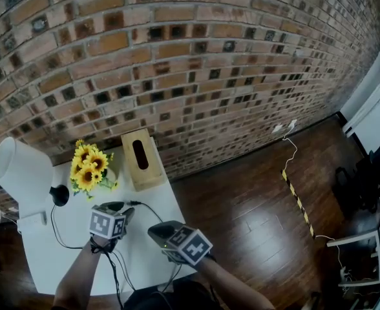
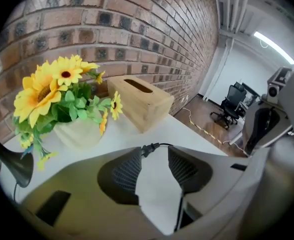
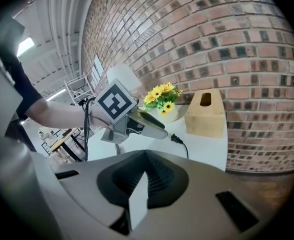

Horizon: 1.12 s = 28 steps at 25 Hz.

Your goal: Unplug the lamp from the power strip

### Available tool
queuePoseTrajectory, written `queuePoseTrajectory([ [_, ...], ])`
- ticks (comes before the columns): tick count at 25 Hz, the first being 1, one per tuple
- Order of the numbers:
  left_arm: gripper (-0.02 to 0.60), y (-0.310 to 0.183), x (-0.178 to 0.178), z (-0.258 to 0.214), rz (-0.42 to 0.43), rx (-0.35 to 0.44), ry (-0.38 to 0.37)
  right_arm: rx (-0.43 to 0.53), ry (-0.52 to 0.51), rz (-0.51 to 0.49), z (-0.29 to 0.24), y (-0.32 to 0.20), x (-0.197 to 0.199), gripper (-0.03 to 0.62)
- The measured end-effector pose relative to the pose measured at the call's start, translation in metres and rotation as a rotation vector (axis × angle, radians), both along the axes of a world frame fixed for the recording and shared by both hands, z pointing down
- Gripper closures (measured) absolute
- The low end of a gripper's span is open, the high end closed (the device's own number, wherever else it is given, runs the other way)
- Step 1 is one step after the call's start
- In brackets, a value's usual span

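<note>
The lamp, with its white shade and black base, stands at the table's left end by a white power strip. Its black plug lies loose on the white table, apart from the strip. My left gripper is open, and the plug rests just beyond its fingertips, not pinched. The black cord runs back under the jaws. My right gripper hovers nearer me with its tips together and nothing between them. It looks at the left gripper and the plug.
A pot of sunflowers and a wooden tissue box stand at the table's far edge against the brick wall. Dark wooden floor lies to the right, crossed by a taped-down cable. The table's right edge is close to the plug.
</note>
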State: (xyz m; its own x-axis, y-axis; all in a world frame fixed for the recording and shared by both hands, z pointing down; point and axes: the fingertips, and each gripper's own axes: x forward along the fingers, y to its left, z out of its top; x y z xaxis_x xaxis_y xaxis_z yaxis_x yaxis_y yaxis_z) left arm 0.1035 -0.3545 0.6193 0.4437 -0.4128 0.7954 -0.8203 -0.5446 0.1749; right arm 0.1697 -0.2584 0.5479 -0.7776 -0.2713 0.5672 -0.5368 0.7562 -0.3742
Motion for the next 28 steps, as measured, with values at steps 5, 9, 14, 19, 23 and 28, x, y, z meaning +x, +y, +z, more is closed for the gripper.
queuePoseTrajectory([
  [5,0.396,0.005,0.003,-0.009,0.008,0.007,0.027,0.003,-0.016,0.006,-0.004,0.001,-0.001,0.591],
  [9,0.396,0.007,0.002,-0.013,0.015,0.011,0.032,0.013,-0.026,0.020,-0.007,-0.001,0.002,0.591],
  [14,0.393,0.010,0.002,-0.023,0.008,0.029,0.028,0.023,-0.043,0.042,-0.018,0.000,0.008,0.591],
  [19,0.443,0.006,0.003,-0.037,0.004,0.064,0.023,0.051,-0.050,0.081,-0.026,-0.003,0.013,0.592],
  [23,0.583,0.009,0.010,-0.049,0.015,0.086,0.069,0.076,-0.017,0.063,-0.029,0.000,0.015,0.592],
  [28,0.586,0.012,0.020,-0.064,0.011,0.111,0.141,0.154,-0.005,0.009,-0.036,0.005,0.005,0.592],
])
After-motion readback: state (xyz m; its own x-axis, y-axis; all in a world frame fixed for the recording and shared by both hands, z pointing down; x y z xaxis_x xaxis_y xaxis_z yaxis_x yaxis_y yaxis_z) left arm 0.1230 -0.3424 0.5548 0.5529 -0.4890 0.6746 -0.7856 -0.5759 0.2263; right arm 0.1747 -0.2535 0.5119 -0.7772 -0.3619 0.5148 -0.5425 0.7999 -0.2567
